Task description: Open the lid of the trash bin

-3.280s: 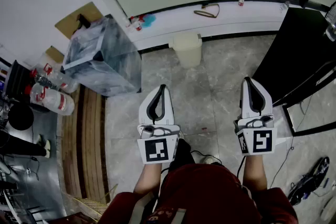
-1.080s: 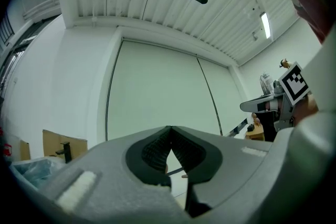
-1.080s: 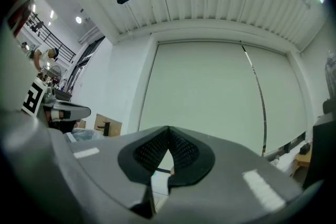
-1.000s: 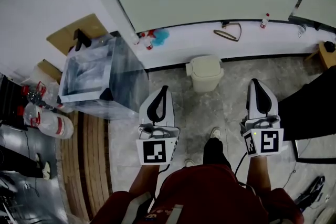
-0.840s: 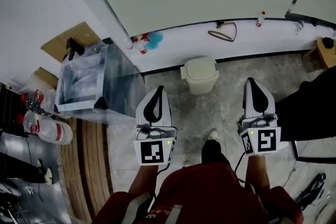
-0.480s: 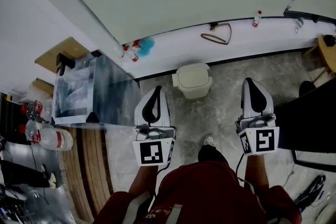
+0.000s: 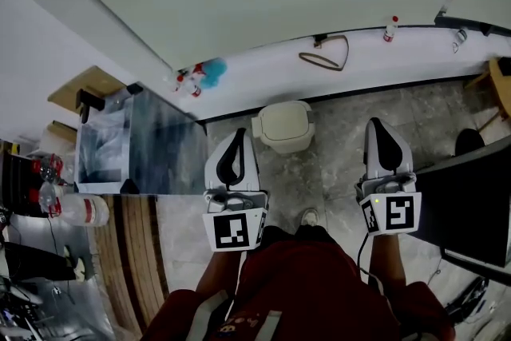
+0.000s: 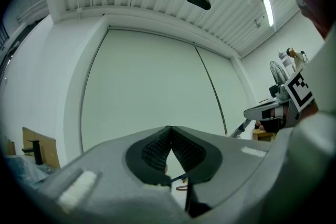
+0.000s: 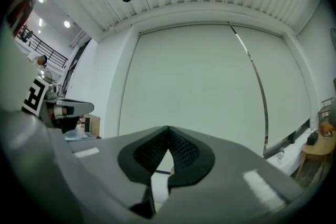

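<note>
Meeting at their tips, the jaws of the left gripper [image 7: 240, 133] and the right gripper [image 7: 378, 124] hold nothing. Between the two, nearer the left one in the head view, the cream trash bin [image 7: 283, 126] stands on the floor [image 7: 335, 164] by the wall, lid down.

Tongs [image 9: 168, 128] pressed together, empty, facing pale wall [image 9: 199, 81]
</note>
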The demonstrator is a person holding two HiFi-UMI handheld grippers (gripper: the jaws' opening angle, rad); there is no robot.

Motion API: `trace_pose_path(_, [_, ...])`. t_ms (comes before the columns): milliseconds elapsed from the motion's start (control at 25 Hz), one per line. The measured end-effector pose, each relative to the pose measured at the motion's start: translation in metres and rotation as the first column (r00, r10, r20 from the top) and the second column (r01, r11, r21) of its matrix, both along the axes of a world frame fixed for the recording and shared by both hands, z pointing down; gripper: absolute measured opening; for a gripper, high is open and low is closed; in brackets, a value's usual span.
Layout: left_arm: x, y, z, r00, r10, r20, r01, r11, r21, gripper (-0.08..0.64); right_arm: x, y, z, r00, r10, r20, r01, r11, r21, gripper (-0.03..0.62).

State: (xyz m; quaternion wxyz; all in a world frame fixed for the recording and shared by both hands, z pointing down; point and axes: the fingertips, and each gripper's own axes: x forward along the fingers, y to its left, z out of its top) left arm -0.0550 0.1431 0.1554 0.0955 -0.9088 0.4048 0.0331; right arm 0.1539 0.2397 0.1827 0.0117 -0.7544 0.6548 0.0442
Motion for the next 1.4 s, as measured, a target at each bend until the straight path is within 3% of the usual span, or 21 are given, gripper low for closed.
trace_pose_path(320, [-0.003,-0.018,0.017,0.998,-0.059,0.019,0.059,0.998,-0.024,0.005,0.005,-0.025,0.015,0.999,-0.033,0.027,0.034,0.999,-0.019,0.000])
trace_pose_path(640, [-0.017,-0.053,0.036,0.993,-0.114,-0.016,0.113,0.993,-0.045,0.005,-0.008,-0.070,0.026,0.996,-0.085,0.010,0.086,0.995,-0.041,0.000])
trace_pose_path(1120, [-0.051,-0.145,0.053,0.977,-0.212,-0.018,0.209,0.973,-0.096,0.005,-0.042,-0.187,0.027,0.978,-0.205,-0.034,0.202,0.976,-0.085,0.000])
trace_pose_path(1400, [-0.082,-0.198,0.074,0.962,-0.271,-0.025,0.265,0.955,-0.133,0.005,-0.081,-0.255,0.038,0.954,-0.292,-0.070,0.280,0.949,-0.143,0.000])
